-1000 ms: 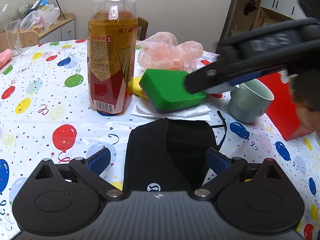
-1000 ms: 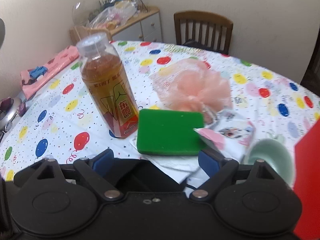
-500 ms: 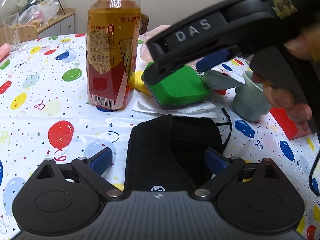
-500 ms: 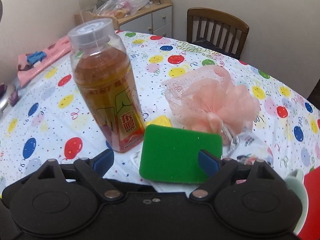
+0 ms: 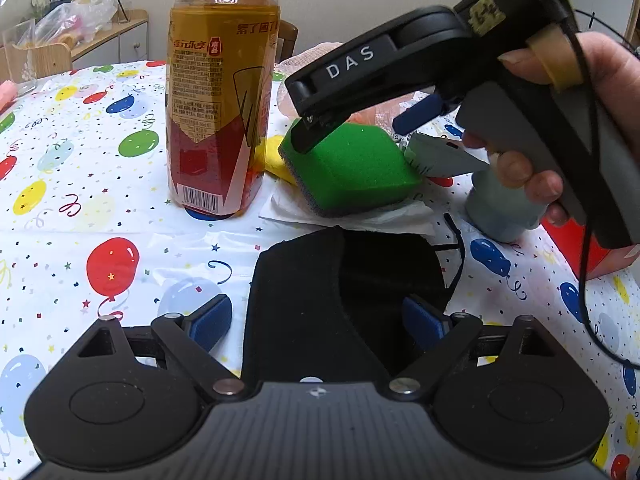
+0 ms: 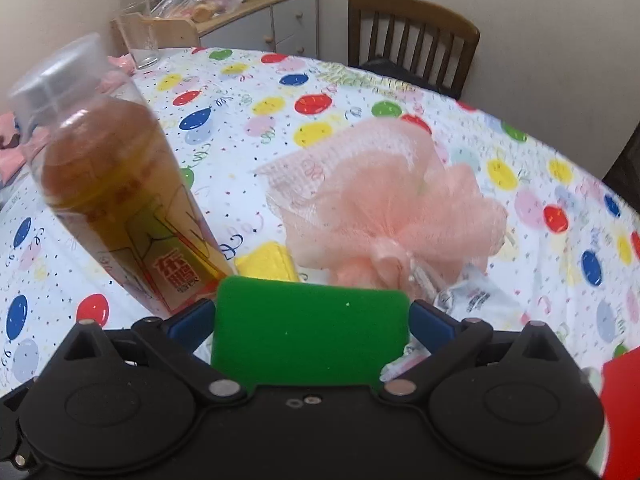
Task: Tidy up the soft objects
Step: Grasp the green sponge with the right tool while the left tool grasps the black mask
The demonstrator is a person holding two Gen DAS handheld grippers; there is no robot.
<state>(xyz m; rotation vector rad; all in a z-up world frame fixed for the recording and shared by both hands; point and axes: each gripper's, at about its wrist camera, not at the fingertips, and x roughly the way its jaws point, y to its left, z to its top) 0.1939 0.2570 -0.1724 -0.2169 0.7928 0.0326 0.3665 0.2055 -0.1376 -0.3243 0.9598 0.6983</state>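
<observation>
1. Green rectangular foam sponge seen from the left wrist on white crumpled paper, beside tall amber plastic drink bottle; now straddled by right gripper, which reached only its right edge a second ago. Blue pads set wide on either side; contact not certain. Left gripper spread wide over black fabric cap, not pinching it, as before. Pale green ceramic cup behind the holding hand.
2. Same sponge from the right wrist sits between the blue pads, closer than half a second ago. Peach mesh bath pouf and yellow cloth just beyond; bottle at left, blurred. Balloon-print tablecloth beneath.
</observation>
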